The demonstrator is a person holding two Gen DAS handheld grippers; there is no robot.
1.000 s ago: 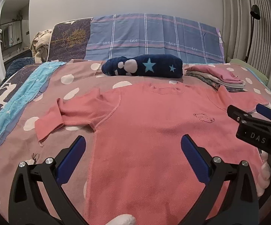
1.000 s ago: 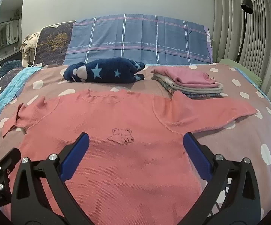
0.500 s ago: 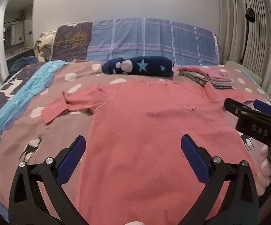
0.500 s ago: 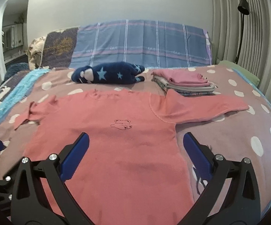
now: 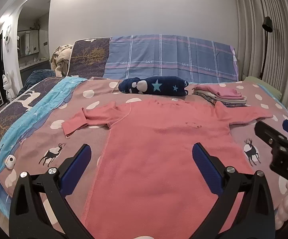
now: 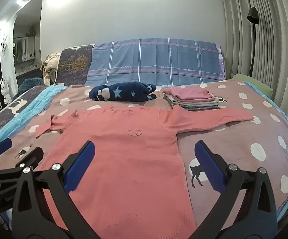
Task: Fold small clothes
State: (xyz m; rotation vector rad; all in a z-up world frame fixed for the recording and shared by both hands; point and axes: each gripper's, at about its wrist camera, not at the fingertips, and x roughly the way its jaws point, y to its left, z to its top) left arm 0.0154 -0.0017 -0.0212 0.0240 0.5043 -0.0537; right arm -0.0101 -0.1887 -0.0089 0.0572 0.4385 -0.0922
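Your left gripper (image 5: pixel 140 161) and right gripper (image 6: pixel 144 159) both have their blue-padded fingers spread wide apart, gripping nothing, poised above the lower part of the pink long-sleeved shirt (image 5: pixel 164 153). That shirt lies flat, front up, on the polka-dot bedspread (image 6: pixel 243 145), neckline toward the headboard, with a small bear motif (image 6: pixel 133 132) on the chest. Its sleeve on your right stretches out straight; the one on your left is bent and rumpled. Beyond the collar sits a navy star-patterned bundle (image 5: pixel 154 87), and just beside that, near the straight sleeve, a stack of folded clothes (image 6: pixel 191 98). A plaid pillow (image 6: pixel 156 61) leans against the wall.
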